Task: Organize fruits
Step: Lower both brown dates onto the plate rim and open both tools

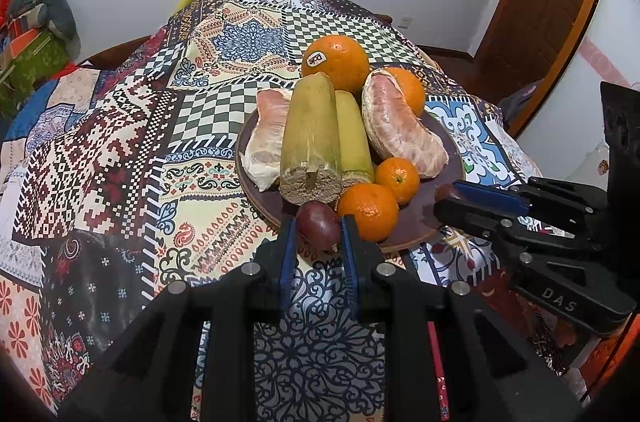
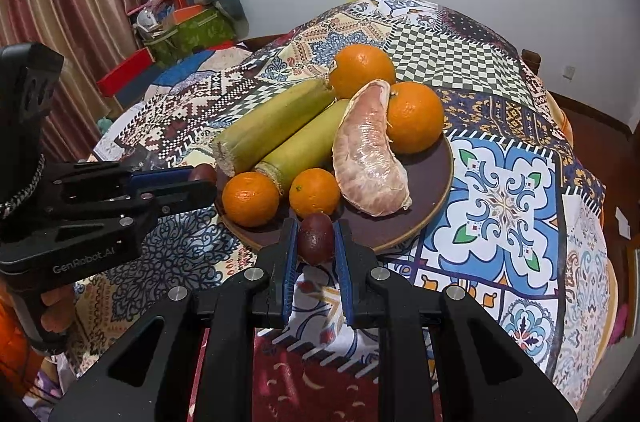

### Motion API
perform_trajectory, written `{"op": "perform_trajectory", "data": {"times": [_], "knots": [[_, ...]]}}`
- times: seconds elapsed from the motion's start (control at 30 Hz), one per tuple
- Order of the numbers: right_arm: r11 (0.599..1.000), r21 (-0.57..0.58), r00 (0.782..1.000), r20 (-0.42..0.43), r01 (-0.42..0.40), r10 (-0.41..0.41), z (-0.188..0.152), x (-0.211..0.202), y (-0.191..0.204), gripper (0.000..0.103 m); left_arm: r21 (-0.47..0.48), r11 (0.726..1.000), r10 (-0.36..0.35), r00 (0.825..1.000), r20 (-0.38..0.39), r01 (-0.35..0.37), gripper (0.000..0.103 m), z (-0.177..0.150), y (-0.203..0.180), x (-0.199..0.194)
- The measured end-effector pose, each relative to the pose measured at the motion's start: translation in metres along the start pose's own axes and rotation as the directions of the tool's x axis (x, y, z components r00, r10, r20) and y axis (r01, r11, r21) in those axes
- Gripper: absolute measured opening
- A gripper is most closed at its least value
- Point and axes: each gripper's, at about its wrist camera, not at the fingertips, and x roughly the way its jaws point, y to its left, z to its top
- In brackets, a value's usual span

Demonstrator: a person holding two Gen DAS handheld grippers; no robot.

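Purple passion fruit (image 1: 318, 224) (image 2: 316, 238) sits pinched in each narrowed tongs (image 1: 318, 234) (image 2: 316, 242).

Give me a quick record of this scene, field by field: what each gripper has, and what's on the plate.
left gripper: shut on a purple fruit
right gripper: shut on a second purple fruit
plate: brown, round, on the patterned tablecloth
on plate: oranges, two sugarcane pieces, pomelo segments
both purple fruits: at the plate's near edge
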Motion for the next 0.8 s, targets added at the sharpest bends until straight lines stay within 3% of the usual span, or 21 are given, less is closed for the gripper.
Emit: {"op": "perform_trajectory", "data": {"times": [0.47,0.63,0.8], "knots": [[1.000,0.006,1.000,-0.008,0.015,-0.015,0.002,0.001,-0.003,0.020,-0.011,1.000,0.015,1.000,0.022,-0.015,0.021,-0.002,0.002,-0.013],[1.000,0.018,0.999,0.034,0.020,-0.021,0.005,-0.021,-0.002,0.020,-0.012,1.000,0.016,0.998,0.067,-0.015,0.021,-0.001,-0.002,-0.042],[0.999,0.016,0.991,0.126,0.039,-0.040,0.012,-0.064,0.005,0.020,0.000,1.000,0.029,0.984,0.174,-0.030,0.021,0.004,-0.016,-0.093]]}}
